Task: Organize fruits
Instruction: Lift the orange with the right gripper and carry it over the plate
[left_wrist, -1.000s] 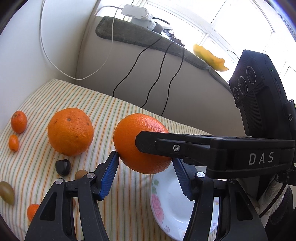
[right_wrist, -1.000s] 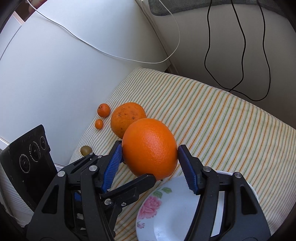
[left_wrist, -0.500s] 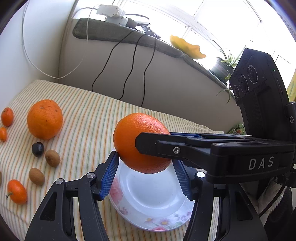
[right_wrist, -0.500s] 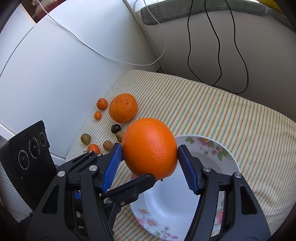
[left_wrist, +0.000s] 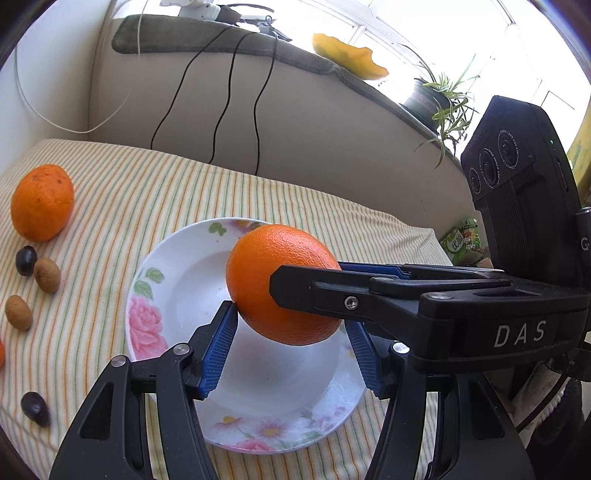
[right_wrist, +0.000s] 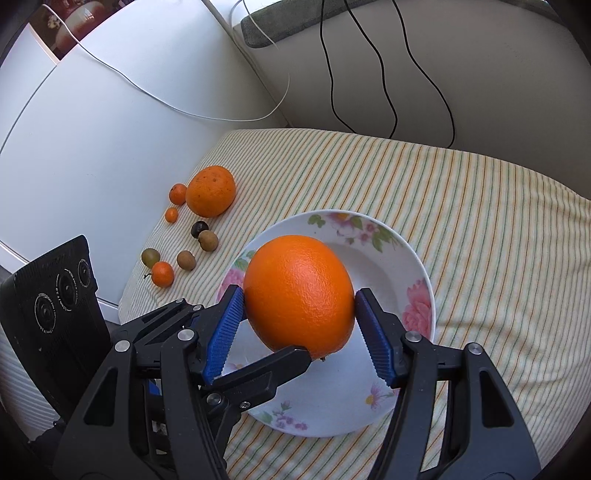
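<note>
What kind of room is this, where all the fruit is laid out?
Most likely a room in someone's home, near a window. The fruit lies on a striped cloth, beside a flowered plate. A potted plant sits on the sunlit ledge, and loose cables hang down the wall.

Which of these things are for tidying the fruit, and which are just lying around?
For the job: held orange, flowered plate, second orange, small fruits.

Just lying about: black cables, white cable, potted plant.
</note>
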